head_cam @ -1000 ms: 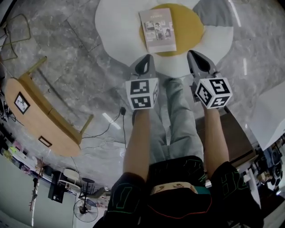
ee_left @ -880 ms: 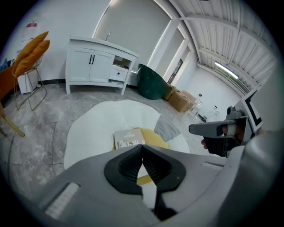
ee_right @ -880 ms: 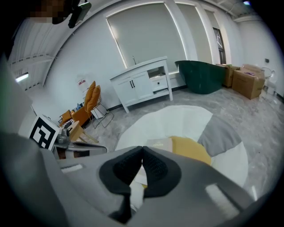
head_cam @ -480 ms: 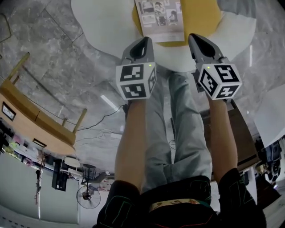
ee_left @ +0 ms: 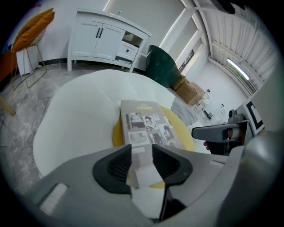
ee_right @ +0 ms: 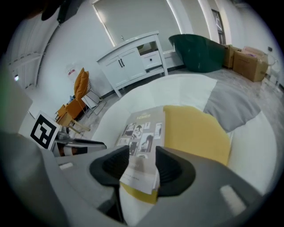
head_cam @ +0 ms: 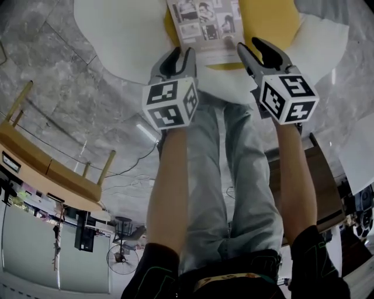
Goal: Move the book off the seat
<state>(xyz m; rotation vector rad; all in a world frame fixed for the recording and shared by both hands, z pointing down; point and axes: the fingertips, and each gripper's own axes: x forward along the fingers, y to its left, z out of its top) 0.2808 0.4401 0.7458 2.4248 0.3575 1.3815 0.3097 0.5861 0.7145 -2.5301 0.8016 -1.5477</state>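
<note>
Book (head_cam: pixel 205 26) lies on seat (head_cam: pixel 117 35), not yet lifted; left gripper (head_cam: pixel 178 56) and right gripper (head_cam: pixel 258 48), jaws opening, at its near edge

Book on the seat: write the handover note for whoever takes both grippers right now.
Left gripper: jaws opening; the near end of the book shows in the gap, not gripped.
Right gripper: jaws opening; the book's near corner shows in the gap, not gripped.
The book lies flat on the yellow cushion of the white seat.
Done: both grippers are at the book's near edge.
Left: close on the book, lift it, set it down off the seat.
</note>
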